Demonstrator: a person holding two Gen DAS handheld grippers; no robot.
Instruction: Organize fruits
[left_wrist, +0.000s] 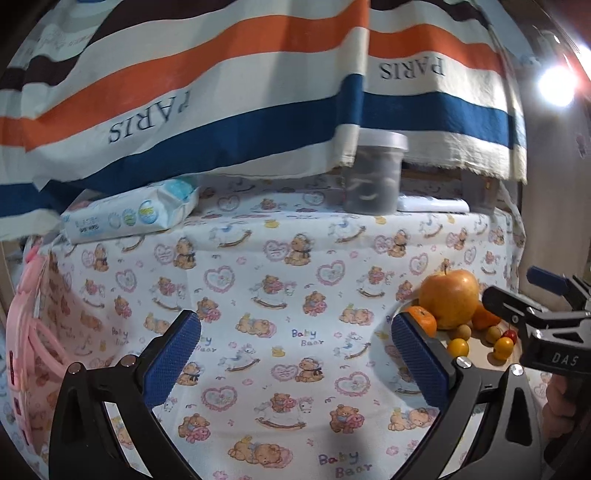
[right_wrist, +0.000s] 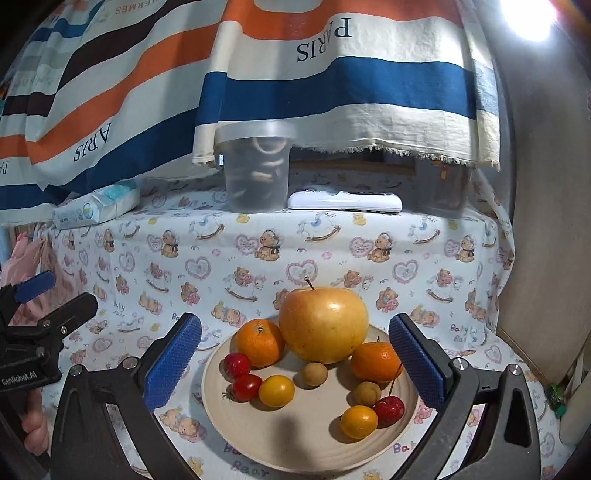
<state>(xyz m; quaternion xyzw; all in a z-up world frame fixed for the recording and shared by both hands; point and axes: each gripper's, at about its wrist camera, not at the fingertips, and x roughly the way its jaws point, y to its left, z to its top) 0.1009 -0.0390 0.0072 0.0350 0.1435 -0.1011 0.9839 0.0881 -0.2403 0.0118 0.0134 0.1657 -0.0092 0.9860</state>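
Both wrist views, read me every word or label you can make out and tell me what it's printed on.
"PARIS": upside down on the striped cloth, several times.
"HERMES": upside down at that cloth's top edge, partly cut off.
"Baby Bear": on the bear-print tablecloth, repeated.
"DAS": on the right hand-held gripper.
"GenRobot.AI": on the left hand-held gripper.
Wipes pack: print too blurred to read.

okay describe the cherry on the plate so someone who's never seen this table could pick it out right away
Start at the round beige plate on the teddy-bear tablecloth, where a big yellow apple sits at the back. Go to the plate's front right, just behind a yellow cherry tomato. The cherry is glossy dark red and, unlike the two red tomatoes on the left, carries a long thin curved stem.
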